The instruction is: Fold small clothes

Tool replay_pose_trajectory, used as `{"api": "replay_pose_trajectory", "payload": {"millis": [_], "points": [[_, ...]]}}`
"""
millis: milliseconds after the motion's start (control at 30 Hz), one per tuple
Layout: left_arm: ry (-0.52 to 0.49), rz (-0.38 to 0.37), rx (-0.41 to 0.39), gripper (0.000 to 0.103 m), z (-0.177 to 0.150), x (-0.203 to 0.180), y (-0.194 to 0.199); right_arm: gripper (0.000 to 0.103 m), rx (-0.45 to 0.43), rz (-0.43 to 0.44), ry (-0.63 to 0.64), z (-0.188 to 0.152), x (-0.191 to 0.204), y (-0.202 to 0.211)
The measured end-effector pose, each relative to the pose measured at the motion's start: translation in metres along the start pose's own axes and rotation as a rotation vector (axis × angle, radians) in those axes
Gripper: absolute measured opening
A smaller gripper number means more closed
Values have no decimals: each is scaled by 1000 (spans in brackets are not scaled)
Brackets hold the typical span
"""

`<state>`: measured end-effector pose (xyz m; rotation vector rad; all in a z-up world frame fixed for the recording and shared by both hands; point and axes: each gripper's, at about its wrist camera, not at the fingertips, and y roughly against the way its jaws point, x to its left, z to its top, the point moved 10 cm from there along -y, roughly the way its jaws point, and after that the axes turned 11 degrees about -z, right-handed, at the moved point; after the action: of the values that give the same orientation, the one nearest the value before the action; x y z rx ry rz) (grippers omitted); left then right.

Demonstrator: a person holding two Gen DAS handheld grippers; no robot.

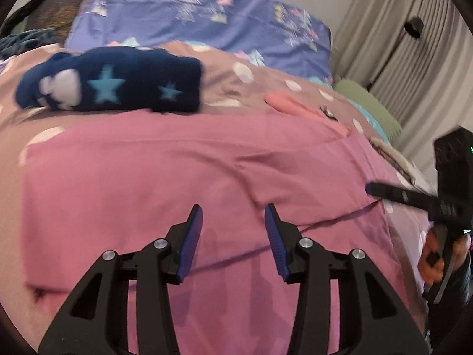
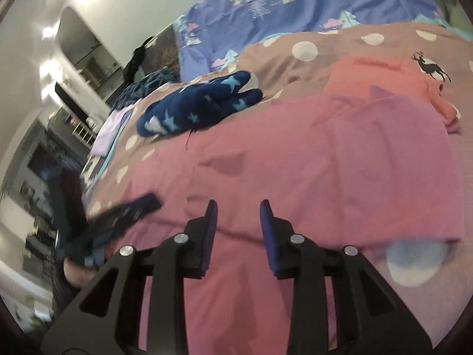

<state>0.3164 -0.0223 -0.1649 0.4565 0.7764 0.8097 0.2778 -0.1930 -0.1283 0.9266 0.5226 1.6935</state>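
**Both tools empty over pink cloth, mid-fold**

Pink cloth (image 1: 183,195) lies spread flat on the bed (image 1: 224,85), right under both cameras. I read it as the garment being folded now. A fold edge runs diagonally across its right part in the left view, with one layer lying over another, so part of the folding looks done.

Left tool (image 1: 233,216): jaws partly apart, nothing between the pads, pink fabric showing through the gap. It hangs over the near middle of the cloth, tilted down. I can't tell whether the tips touch the fabric.

Right tool (image 2: 238,210): jaws narrowly apart, also empty, over the near part of the cloth. In the left view it shows at the right side, its fingertip (image 1: 369,188) at the fold edge, with the person's hand (image 1: 434,254) on the handle. Each tool appears blurred in the other's camera, so I judge both are moving.

Why it sits like this: I'd say the cloth is kept flat and central so both tools can reach its edges. With both tools empty, I'd guess a fold was just laid and they're heading for the next grip.

Navy star garment (image 1: 109,88) sits bunched further up the bed, apart from the pink cloth, looks set aside. Orange garment (image 2: 381,80) lies beyond the far edge of the pink cloth, touching or slightly overlapped by it, unfolded, probably waiting. Blue patterned sheet (image 1: 201,14) covers the head end.

Next grip needs an edge, not the flat middle, else the tool only pinches a wrinkle.
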Motion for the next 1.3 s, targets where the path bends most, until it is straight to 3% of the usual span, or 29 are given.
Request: {"api": "replay_pose_trajectory", "payload": {"millis": [67,200,233,267,367,467,600,733,800,867,1000,1133,1300], "points": [[-3,20,66,31,3,-4,-25,31,-2,12,17,-9,-2,2],[0,34,95,31,9,-12,-48,31,-31,47,-68,-12,-17,-1],[-7,25,92,23,10,-16,-49,31,-39,64,-97,-12,-23,-1],[-12,9,92,0,11,-22,-48,31,-44,76,-112,-12,-26,-2],[-65,20,50,0,24,-37,-36,31,-40,103,-117,-15,-30,-1],[-90,22,-34,0,57,-54,-12,31,-45,108,-85,-16,-26,0],[-141,17,-169,0,105,-83,36,31,-80,59,-58,-13,-24,1],[-204,63,-239,0,124,-95,68,37,-129,6,-108,-6,-38,-2],[-200,85,-266,0,125,-87,86,31,-106,-64,-133,-10,-53,-14],[-189,121,-281,0,123,-72,99,18,-66,-105,-163,-16,-64,-25],[-134,199,-277,0,105,-24,120,17,-66,-117,-171,-18,-68,-25],[-11,205,-225,0,76,33,126,17,-71,-131,-154,-20,-67,-25],[81,217,-167,0,44,78,118,17,-72,-135,-152,-20,-67,-27]]}}
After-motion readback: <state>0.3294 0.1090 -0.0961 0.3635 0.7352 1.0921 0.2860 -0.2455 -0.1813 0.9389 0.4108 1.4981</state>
